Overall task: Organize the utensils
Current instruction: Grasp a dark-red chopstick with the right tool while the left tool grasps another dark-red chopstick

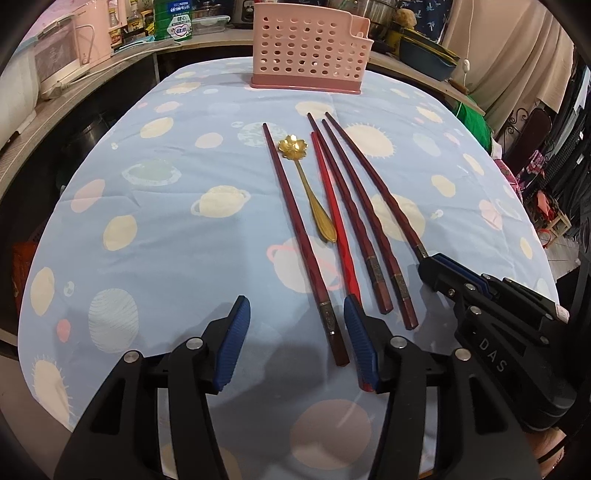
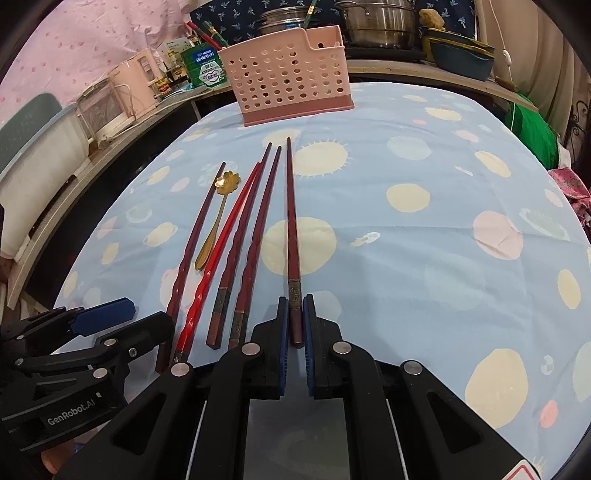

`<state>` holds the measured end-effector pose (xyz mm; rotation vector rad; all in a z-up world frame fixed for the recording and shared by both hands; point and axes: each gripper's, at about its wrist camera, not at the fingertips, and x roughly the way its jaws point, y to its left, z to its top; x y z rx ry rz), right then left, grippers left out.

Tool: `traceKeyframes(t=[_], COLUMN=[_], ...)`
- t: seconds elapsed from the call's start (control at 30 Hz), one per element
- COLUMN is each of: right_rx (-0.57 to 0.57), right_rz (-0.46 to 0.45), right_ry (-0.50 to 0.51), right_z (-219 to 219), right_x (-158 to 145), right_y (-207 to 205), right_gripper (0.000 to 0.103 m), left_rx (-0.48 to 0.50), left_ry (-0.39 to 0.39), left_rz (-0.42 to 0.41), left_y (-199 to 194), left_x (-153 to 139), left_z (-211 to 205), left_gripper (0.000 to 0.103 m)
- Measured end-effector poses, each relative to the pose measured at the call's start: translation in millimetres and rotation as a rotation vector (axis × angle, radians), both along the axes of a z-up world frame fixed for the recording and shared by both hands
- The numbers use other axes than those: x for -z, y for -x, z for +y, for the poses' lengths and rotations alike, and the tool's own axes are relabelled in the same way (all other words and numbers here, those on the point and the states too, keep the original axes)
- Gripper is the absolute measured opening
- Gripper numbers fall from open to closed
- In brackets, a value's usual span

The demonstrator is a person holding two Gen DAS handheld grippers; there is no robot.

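Several dark-red chopsticks, one bright red chopstick (image 1: 332, 206) and a gold flower-bowl spoon (image 1: 308, 188) lie side by side on the blue planet-print cloth. A pink perforated utensil holder (image 1: 306, 48) stands at the table's far edge. My right gripper (image 2: 295, 321) is shut on the near end of the rightmost dark chopstick (image 2: 291, 221), which lies flat on the cloth. My left gripper (image 1: 297, 343) is open. The near end of the leftmost dark chopstick (image 1: 295, 229) lies between its fingers, close to the right pad, and the red chopstick passes under that finger.
The cloth-covered table (image 1: 166, 221) has bare room left of the utensils and to their right (image 2: 424, 258). Behind the holder, a counter carries appliances (image 1: 62, 55), a green can (image 1: 173, 18), steel pots (image 2: 376, 22) and a blue dish (image 2: 461, 59).
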<state>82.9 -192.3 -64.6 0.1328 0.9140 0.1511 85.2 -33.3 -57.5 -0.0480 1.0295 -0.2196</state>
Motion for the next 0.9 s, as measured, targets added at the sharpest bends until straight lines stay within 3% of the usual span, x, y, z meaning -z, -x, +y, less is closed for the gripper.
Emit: traceKeyframes(t=[0.27,0.47,0.7,0.9], right_rx=[0.002,0.002,0.004,0.007], right_rz=[-0.001,-0.001,-0.002,-0.003], right_ry=[-0.005,-0.007,-0.015,-0.023], right_z=[-1,-1,-1,-3], right_x=[0,1,0,-2], right_y=[1,1,4,7], right_gripper=[0.007,0.007,0.007,0.007], left_rx=[-0.003,-0.011,-0.023,-0.032], left_ry=[-0.030,-0.044,-0.025,-0.010], left_rz=[-0.014,-0.021,-0.012,-0.005], left_y=[2,4,9,11], left_x=[4,4,5,2], left_z=[-2,0,8,13], left_gripper=[0.048,0.035,0.009,0.007])
